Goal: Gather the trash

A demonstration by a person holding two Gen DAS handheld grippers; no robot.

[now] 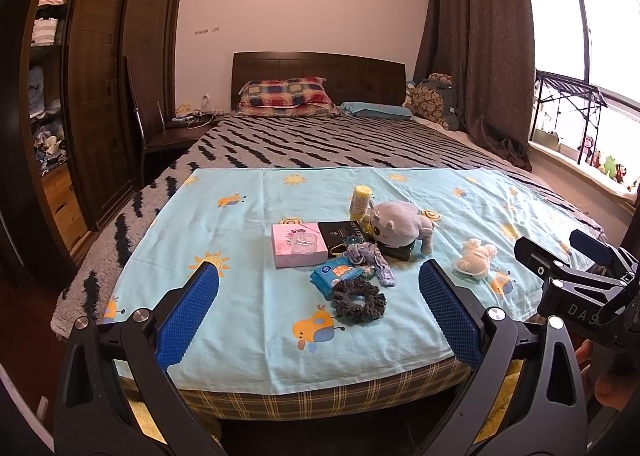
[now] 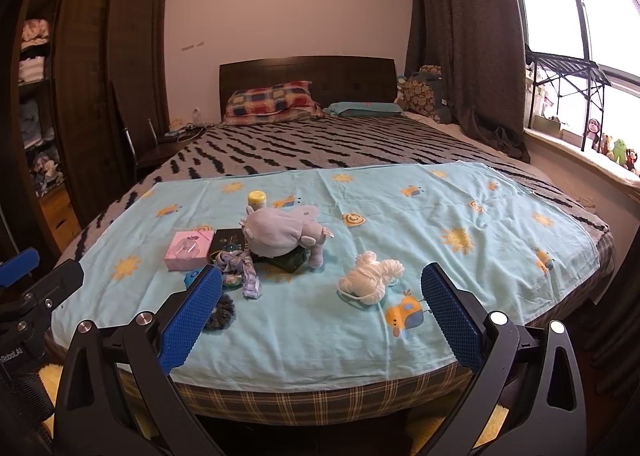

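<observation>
**A:** Trash was what they were after, and on that bed [image 1: 248,144] I saw nothing collected. The blue sheet [image 1: 248,320] filled the lower middle of both views, with every item on it.

**B:** Which piece looked like trash?

**A:** My guess was the crumpled white wad [image 2: 370,282], lying alone at centre-right of the right wrist view, well apart from the pile. The rest sat clustered mid-frame: a grey plush toy [image 1: 400,226] resting on a dark case, a black box [image 1: 340,234] touching a pink box [image 1: 298,250], a blue wipes pack [image 1: 338,274], a dark scrunchie [image 1: 358,302] nearest the lower edge, and a yellow-capped bottle [image 1: 360,200] behind the toy.

**B:** Any bin or bag?

**A:** None in either view, so I judged the task barely begun, with everything left to do.

**B:** And the grippers?

**A:** The left gripper [image 1: 320,280] had its jaws spread wide and held nothing; it hovered over the near edge of the sheet, framing the scrunchie and wipes. The right gripper [image 2: 322,282] was equally wide, also with nothing in it, and the wad lay between its blue pads [image 2: 450,314] but farther up the frame, untouched. A bit of hand [image 1: 600,376] showed at the lower right of the left view.
</observation>
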